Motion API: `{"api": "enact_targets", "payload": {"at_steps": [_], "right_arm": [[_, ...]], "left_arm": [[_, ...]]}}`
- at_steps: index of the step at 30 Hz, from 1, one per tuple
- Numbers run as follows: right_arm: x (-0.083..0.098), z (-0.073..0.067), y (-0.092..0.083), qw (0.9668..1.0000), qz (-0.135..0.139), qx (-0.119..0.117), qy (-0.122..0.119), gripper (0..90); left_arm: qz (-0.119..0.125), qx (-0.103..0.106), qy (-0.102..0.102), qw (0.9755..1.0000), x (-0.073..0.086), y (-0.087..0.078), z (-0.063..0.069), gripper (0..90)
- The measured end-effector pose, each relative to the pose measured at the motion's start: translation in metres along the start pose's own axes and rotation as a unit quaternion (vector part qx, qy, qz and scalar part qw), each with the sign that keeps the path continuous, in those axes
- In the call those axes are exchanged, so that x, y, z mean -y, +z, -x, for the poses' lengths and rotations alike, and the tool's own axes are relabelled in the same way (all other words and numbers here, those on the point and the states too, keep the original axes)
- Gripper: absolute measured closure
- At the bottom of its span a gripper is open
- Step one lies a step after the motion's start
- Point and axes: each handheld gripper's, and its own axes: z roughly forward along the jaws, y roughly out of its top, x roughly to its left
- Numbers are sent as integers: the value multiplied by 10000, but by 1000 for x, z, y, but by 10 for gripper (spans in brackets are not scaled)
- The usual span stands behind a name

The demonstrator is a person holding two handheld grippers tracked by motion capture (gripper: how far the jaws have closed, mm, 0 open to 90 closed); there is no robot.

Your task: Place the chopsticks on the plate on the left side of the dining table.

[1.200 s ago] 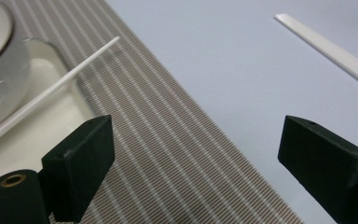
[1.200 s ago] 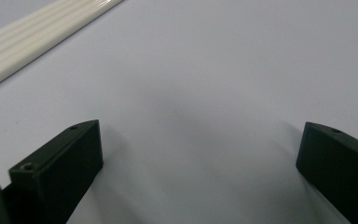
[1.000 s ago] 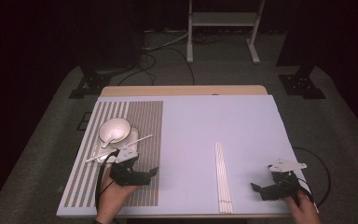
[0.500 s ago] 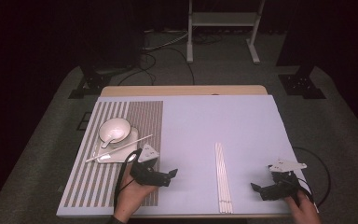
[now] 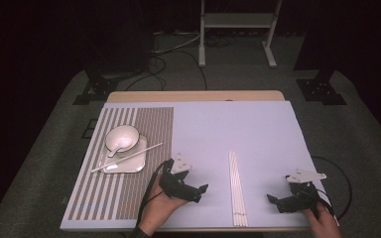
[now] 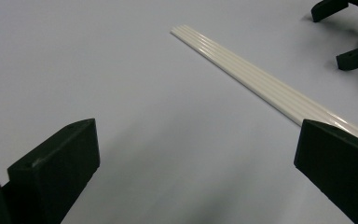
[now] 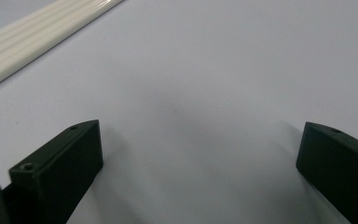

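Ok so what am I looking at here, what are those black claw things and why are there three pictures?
A person sits at a table with a hand-held gripper in each hand: left gripper, right gripper. The high view looks down from above. The other two come from cameras riding on each gripper, looking along its black jaws. On the table lie white sticks side by side, and a striped mat bearing a plate, a bowl and one more stick. Both grippers are open and hold nothing; the left one's jaws have just been opening.
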Motion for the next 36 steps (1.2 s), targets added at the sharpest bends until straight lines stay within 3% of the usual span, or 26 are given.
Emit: {"api": "enact_targets", "payload": {"at_steps": [19, 36], "right_arm": [[0, 0, 0, 10000, 1, 1, 0, 0], [0, 0, 0, 10000, 0, 4, -2, 0]], "left_arm": [[-260, 178, 162, 9994, -8, 54, 37, 0], [-555, 134, 348, 9978, -7, 78, 57, 0]]}}
